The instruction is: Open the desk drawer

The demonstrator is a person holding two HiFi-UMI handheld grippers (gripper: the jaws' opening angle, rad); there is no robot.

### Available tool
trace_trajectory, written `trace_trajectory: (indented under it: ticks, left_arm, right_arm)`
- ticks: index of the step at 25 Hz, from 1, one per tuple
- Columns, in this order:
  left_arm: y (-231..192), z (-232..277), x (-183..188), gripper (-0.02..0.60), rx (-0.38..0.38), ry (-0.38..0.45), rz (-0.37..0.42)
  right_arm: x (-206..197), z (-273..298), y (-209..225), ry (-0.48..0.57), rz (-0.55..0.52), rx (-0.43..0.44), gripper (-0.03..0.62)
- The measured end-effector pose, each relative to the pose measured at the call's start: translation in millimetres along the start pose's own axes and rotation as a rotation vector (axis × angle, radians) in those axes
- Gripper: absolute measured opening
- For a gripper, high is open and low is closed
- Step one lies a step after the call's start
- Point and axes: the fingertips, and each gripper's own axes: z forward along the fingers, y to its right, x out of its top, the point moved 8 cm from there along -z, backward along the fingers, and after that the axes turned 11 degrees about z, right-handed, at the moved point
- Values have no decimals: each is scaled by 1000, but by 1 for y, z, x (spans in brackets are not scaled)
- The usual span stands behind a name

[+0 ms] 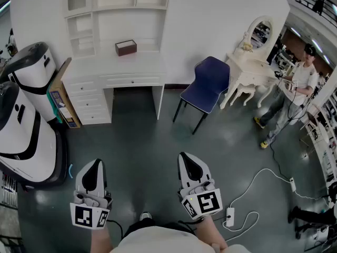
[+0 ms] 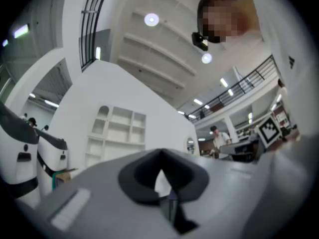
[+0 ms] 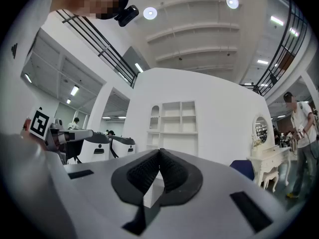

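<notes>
The white desk (image 1: 118,67) with a shelf unit above it stands against the far wall, some way ahead of me. Its wide drawer (image 1: 131,80) under the top is closed, and a stack of closed small drawers (image 1: 88,101) fills its left side. My left gripper (image 1: 95,166) and right gripper (image 1: 188,159) are held low near my body, far from the desk, pointing toward it. Both are shut with nothing in them. The left gripper (image 2: 160,156) and right gripper (image 3: 159,152) each show closed pads, with the shelf unit (image 3: 174,128) beyond.
A brown box (image 1: 126,47) sits on the desk top. White robot bodies (image 1: 23,120) stand at the left, with a cardboard box (image 1: 63,99) beside the desk. A blue chair (image 1: 208,86), a dressing table (image 1: 253,70) and a person (image 1: 295,91) are at the right. A power strip (image 1: 230,216) with its cable lies on the floor.
</notes>
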Motion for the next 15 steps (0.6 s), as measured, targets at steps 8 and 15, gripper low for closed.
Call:
trace_trajectory:
  ticks: [8,15]
  left_arm:
    - [-22,-2,-5,6,4,29,-40]
    - [-36,1,-12,6,-3,39,-56]
  right_arm:
    - [-2,13,-15,15,4,-5,1]
    - [-2,21,-25,17,-22,-25,0]
